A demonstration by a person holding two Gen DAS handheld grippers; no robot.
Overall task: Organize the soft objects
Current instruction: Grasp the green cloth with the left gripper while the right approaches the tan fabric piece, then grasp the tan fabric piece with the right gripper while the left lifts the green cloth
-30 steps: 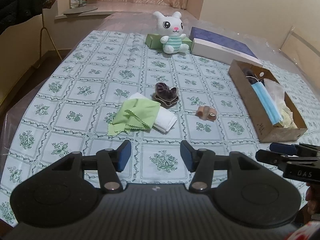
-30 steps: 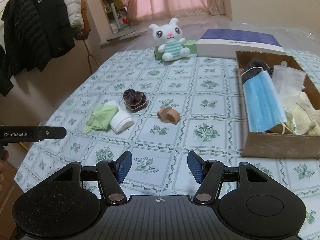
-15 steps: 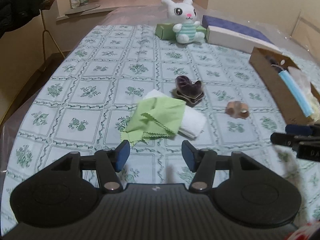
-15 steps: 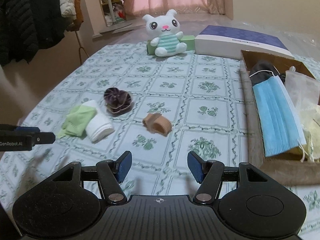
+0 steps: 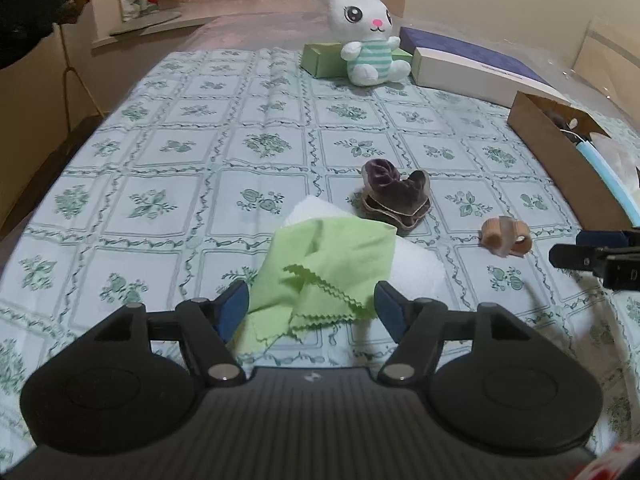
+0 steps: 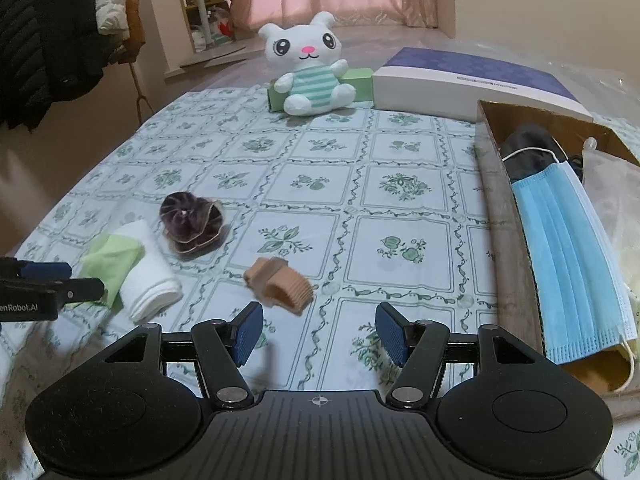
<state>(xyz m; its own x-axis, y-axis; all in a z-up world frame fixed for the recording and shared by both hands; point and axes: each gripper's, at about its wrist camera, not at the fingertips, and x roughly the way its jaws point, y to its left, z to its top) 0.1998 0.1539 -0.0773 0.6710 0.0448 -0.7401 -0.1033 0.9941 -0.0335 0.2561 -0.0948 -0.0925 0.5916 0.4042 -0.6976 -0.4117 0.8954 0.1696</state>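
Observation:
A green cloth (image 5: 320, 272) lies folded over a white rolled towel (image 5: 416, 268) on the patterned tablecloth. My left gripper (image 5: 312, 312) is open, its fingers on either side of the cloth's near edge. Behind lie a purple scrunchie (image 5: 396, 198) and a tan toe separator (image 5: 506, 236). My right gripper (image 6: 318, 332) is open and empty, just short of the toe separator (image 6: 280, 286). The cloth (image 6: 112, 260), towel (image 6: 148, 284) and scrunchie (image 6: 192, 224) show to its left. A cardboard box (image 6: 508, 216) on the right holds a blue mask (image 6: 568, 256) and other soft items.
A white plush bunny (image 5: 366, 36) sits at the far end against a green box (image 5: 320, 58), next to a white and blue flat box (image 5: 476, 66). Coats (image 6: 48, 32) hang on a rack to the left of the table.
Both grippers have moved forward and lower. The left one has closed in on the green cloth. The right one has closed in on the toe separator. Both stayed open.

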